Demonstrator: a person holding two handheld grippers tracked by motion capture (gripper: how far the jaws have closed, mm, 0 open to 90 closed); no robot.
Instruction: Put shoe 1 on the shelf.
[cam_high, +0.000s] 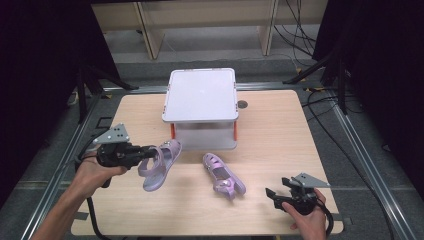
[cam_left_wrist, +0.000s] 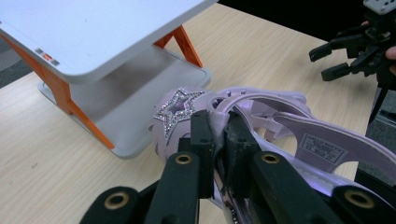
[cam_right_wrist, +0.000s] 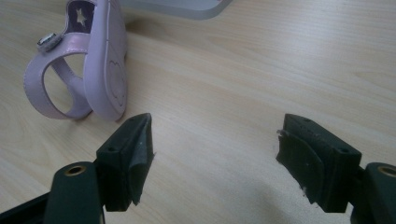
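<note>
Over the pale wooden table (cam_high: 280, 125), my left claw (cam_left_wrist: 215, 140) pinches the strap of a soft, light purple sandal (cam_left_wrist: 261, 126) at mid-frame, shelf (cam_left_wrist: 93, 42) beyond at upper left, while my right claw (cam_right_wrist: 215, 149) gapes empty.

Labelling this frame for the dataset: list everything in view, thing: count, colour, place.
sandal: 1, lilac with a glittery star, lifted off the table, strap pinched in the left tool.
second sandal: 1, lilac, lying on the table centre-front.
shelf rack: 1, white tiers with orange posts, far centre of the table.
table: 1, light wood.
left tool: 1, black, shut on the sandal strap.
right tool: 1, black, jaws open, low over the table front right.
hands: 2, one on each tool.
</note>
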